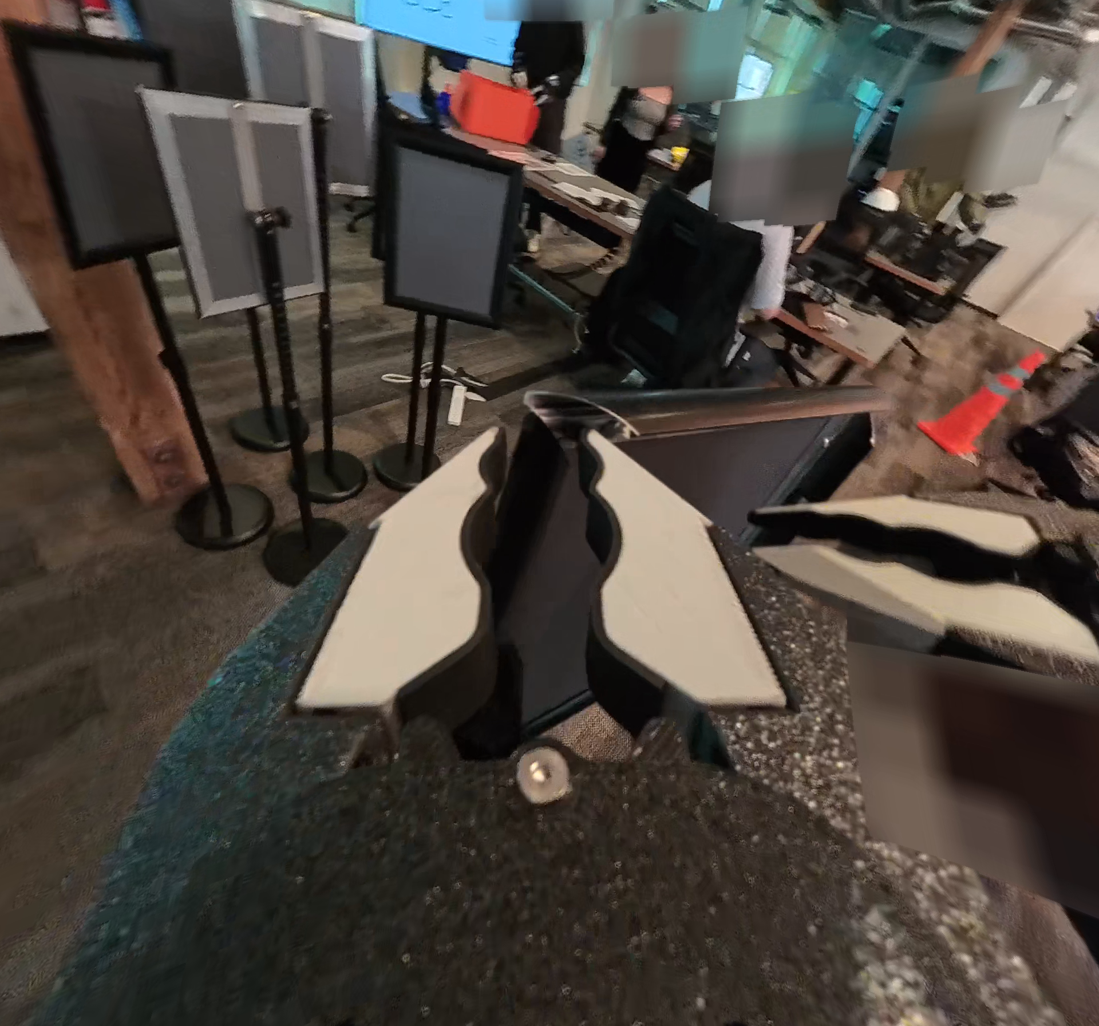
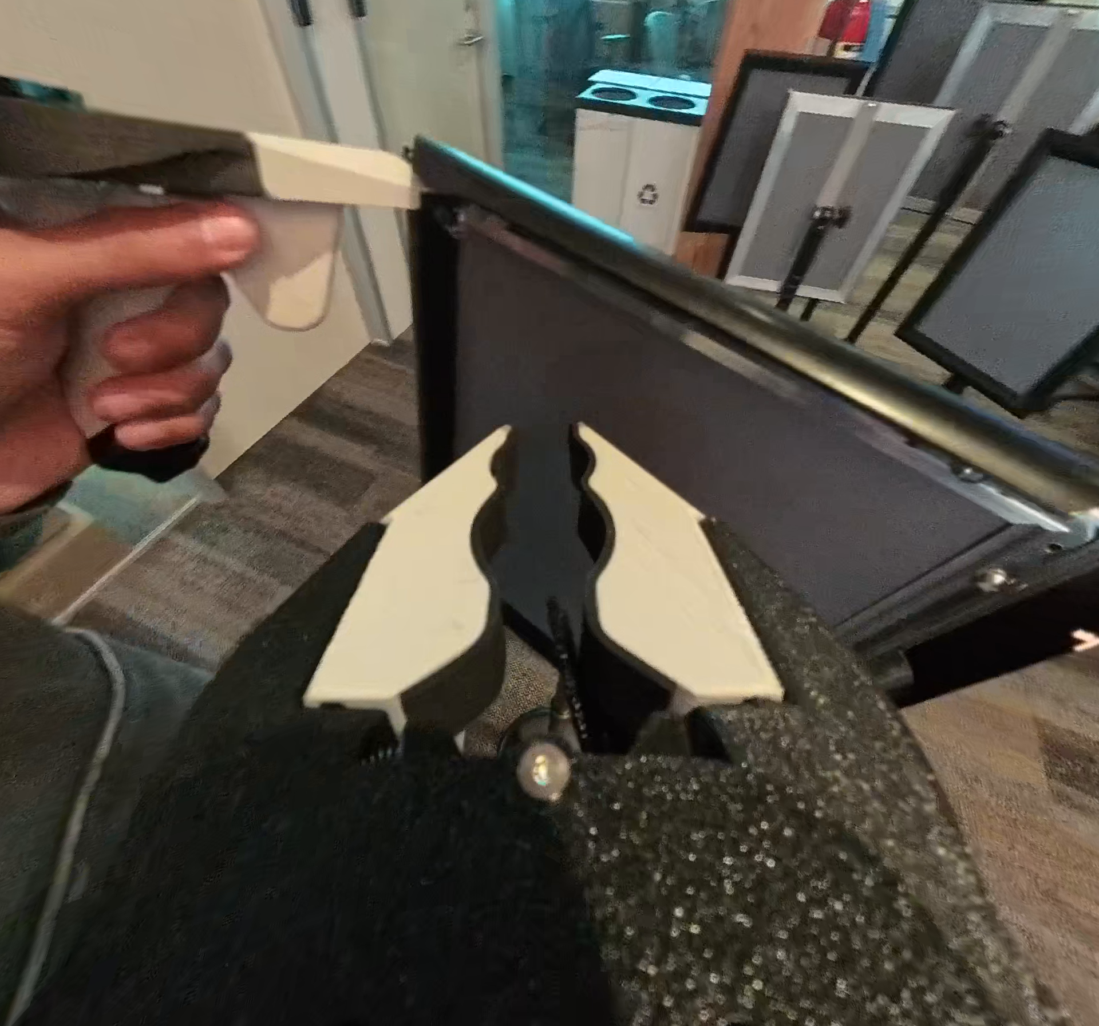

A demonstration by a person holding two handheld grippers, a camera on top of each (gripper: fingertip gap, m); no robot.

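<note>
Left claw [image 1: 544,444] is clamping the corner of the black sign frame [image 1: 731,462], fingers pressing its edge. Right claw [image 2: 541,438] is sitting at the frame's [image 2: 684,402] dark panel, jaws narrowly apart; grip cannot be told. Other sign stands [image 1: 238,200] are standing on the floor, well apart. A hand [image 2: 107,331] is gripping the left claw's handle.

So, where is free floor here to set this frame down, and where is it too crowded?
Free: the carpet strip between the white wall and the black frame, and the carpet patch in front of the wooden post. Crowded: the sign stands beside the post, bases close together.
</note>
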